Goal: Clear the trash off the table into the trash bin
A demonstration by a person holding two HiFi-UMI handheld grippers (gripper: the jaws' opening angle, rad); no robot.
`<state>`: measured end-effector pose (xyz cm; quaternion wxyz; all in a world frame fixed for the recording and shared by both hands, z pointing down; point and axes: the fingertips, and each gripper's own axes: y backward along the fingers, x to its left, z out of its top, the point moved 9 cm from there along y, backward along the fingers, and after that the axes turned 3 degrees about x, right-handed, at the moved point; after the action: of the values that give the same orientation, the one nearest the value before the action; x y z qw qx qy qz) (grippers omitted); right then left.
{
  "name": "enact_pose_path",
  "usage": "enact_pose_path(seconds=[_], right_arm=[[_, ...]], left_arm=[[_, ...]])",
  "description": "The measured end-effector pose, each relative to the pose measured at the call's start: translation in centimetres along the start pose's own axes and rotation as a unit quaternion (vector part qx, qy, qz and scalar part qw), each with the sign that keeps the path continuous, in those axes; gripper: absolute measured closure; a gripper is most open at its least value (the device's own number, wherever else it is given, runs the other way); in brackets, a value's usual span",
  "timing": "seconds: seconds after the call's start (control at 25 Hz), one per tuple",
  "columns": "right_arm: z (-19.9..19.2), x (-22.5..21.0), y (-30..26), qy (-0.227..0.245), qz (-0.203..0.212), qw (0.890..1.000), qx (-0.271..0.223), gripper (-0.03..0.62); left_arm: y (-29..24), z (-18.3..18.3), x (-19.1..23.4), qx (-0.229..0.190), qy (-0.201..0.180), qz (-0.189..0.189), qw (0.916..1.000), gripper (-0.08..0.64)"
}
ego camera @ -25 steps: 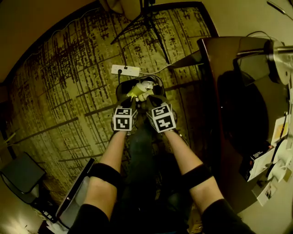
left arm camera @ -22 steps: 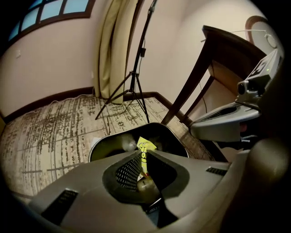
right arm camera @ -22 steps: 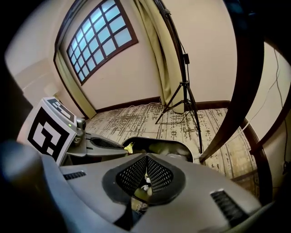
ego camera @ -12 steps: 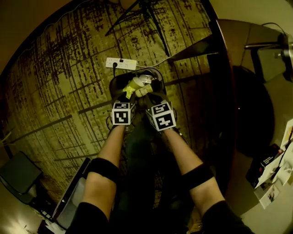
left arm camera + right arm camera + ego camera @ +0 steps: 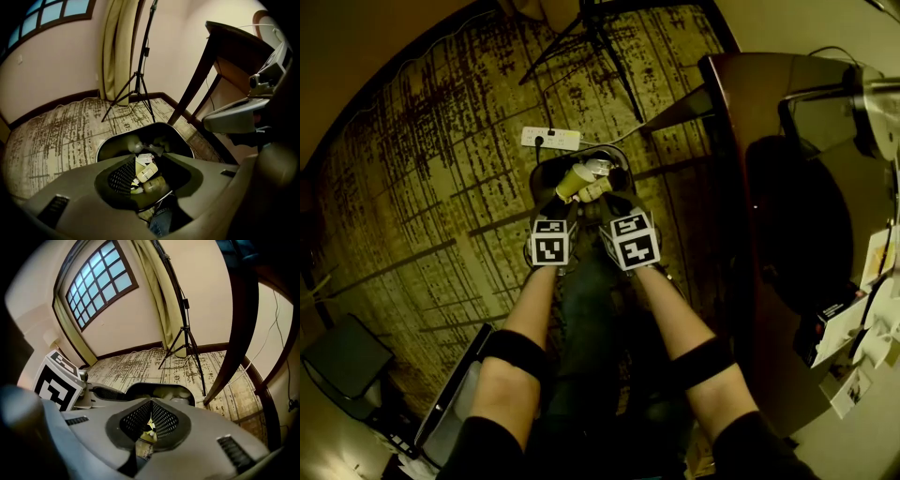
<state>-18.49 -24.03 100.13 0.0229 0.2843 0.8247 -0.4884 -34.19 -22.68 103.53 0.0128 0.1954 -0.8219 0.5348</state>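
Now reaching forward and steeply down with both forearms side by side, a dark band round each near the elbow. Holding the left claw (image 5: 563, 208) and the right claw (image 5: 607, 204) just beside each other, tips over the near edge of the bin (image 5: 537, 178), set on the rug (image 5: 422, 197) left of the table (image 5: 787, 206).

Left claw released: jaws apart, just been opening, bottle (image 5: 574, 182) seen in the gap between them with no pad pressing on it. Bottle yellowish, over the bin's mouth just beyond the left tips, long axis slanting from near left to far right; cap end not told apart.

Right claw clenched, pads meeting at the far end; only a pale scrap (image 5: 149, 427) glimpsed past them, held or not cannot tell.

More pale trash (image 5: 135, 146) lying inside the bin. Beyond the bin, a power strip (image 5: 550, 139) on the rug and a tripod (image 5: 602, 52) farther off.
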Motion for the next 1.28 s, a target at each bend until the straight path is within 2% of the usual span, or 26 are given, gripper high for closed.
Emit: enact_pose_path(seconds=[0.16,0.2,0.32,0.48,0.76,0.92,1.04,1.16,1.28], right_arm=[[4.1,2.1,5.0,-0.002,-0.004,1.0,-0.023,0.592],[5.3,2.9,6.8,-0.005,-0.003,1.0,-0.029,0.592],[9.3,5.5,12.5,-0.012,0.0,0.999,-0.053,0.592],[14.8,7.6,19.9,-0.008,-0.008,0.995,-0.099,0.592],[19.7,10.4,33.5,-0.01,-0.039,0.987,-0.154,0.592],[20.8,10.2,39.4,-0.004,-0.063,0.981,-0.186,0.592],[20.4,8.8,43.0,-0.013,-0.089,0.974,-0.207,0.592],[18.4,6.9,46.4,-0.035,-0.125,0.966,-0.223,0.592],[15.6,4.7,50.6,-0.069,-0.166,0.954,-0.239,0.592]], left_arm=[[6.3,3.0,-1.3,-0.024,-0.012,0.025,0.9993,0.538],[8.3,3.7,-1.8,-0.03,-0.017,0.029,0.999,0.558],[14.5,6.4,-3.3,-0.054,-0.031,0.035,0.9974,0.558],[23.2,11.9,-5.7,-0.105,-0.038,0.045,0.9928,0.559],[36.9,17.1,-11.0,-0.149,-0.061,0.042,0.986,0.559],[41.5,19.6,-13.2,-0.173,-0.087,0.04,0.9802,0.559],[43.3,21.7,-15.8,-0.188,-0.123,0.024,0.9741,0.559],[44.5,23.2,-19.2,-0.196,-0.158,-0.003,0.9677,0.559],[43.8,24.0,-23.7,-0.194,-0.205,-0.048,0.9581,0.559]])
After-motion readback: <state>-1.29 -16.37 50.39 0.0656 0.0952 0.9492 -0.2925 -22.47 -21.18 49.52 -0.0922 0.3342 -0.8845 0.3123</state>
